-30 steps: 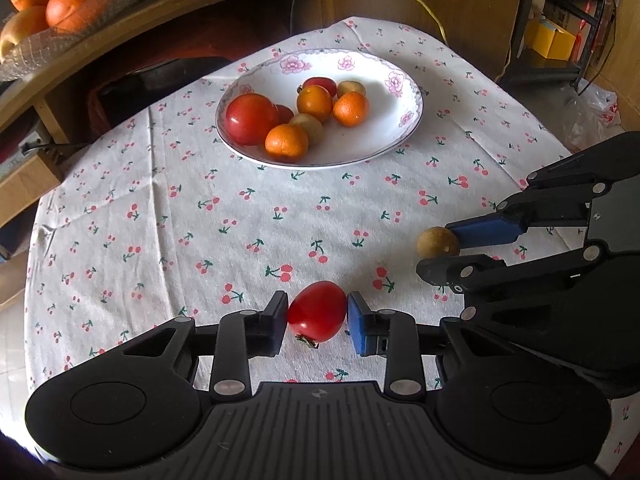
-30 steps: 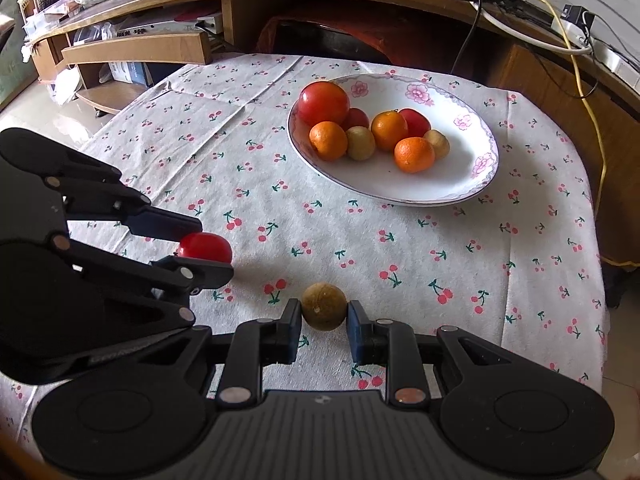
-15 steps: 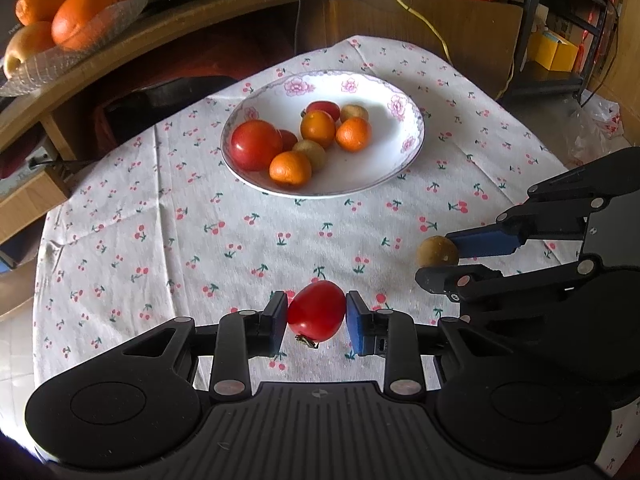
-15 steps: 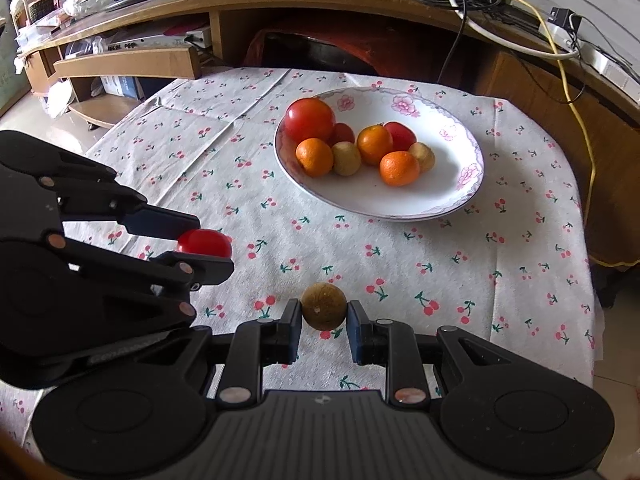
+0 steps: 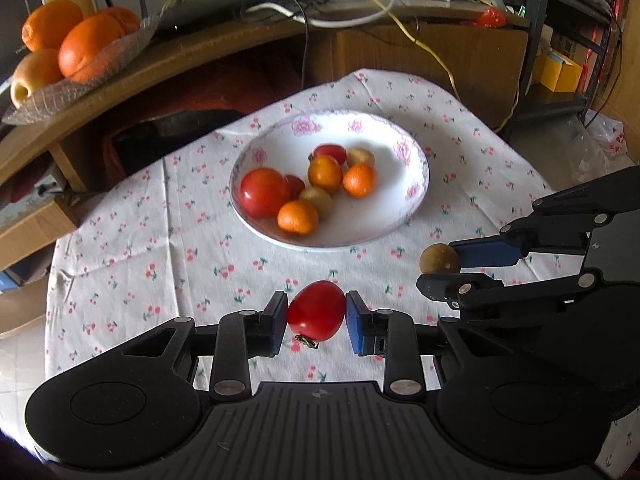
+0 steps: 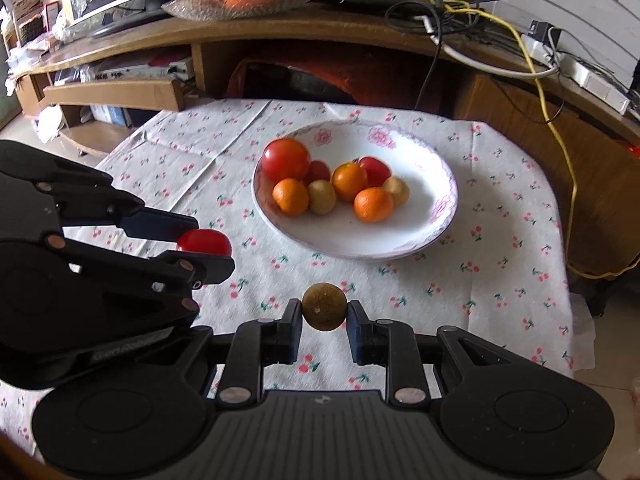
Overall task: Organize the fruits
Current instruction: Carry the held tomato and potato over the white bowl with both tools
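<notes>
Fruit mostly sits piled in the flowered plate (image 5: 416, 184) at frame centre, and what is left rides with me: my left gripper (image 5: 317, 317) pinches a small red tomato (image 5: 316, 316), my right gripper (image 6: 324, 314) a brown round fruit (image 6: 324, 306), both low in frame, not yet delivered.

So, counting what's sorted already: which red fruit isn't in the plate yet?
The small tomato clamped in the left gripper; the other red ones lie in the plate.
</notes>
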A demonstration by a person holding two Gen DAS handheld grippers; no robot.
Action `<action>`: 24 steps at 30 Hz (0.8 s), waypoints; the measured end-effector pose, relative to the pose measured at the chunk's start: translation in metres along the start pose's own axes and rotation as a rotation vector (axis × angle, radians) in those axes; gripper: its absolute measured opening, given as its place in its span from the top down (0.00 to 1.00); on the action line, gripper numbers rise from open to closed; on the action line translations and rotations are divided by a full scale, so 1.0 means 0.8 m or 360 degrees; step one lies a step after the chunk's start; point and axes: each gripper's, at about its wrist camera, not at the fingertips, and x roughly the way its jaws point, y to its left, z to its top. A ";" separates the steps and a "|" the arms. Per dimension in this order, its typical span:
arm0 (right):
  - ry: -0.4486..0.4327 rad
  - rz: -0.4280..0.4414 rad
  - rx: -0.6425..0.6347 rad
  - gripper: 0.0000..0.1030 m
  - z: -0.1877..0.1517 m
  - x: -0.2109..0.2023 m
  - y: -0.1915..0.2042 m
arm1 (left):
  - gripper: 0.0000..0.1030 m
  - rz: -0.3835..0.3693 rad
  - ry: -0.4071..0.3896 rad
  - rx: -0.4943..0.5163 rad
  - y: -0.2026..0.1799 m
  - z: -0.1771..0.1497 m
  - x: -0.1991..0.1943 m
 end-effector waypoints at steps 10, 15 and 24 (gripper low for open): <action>-0.0044 -0.0042 0.0064 0.75 0.015 -0.001 -0.017 | 0.63 0.0027 -0.0044 0.0000 -0.003 0.021 0.003; -0.0063 -0.0065 0.0097 0.75 0.024 0.001 -0.022 | 0.64 0.0037 -0.0057 -0.0019 -0.001 0.031 0.007; -0.0094 -0.0084 0.0132 0.75 0.041 0.010 -0.033 | 0.64 0.0061 -0.0083 -0.0027 0.004 0.049 0.016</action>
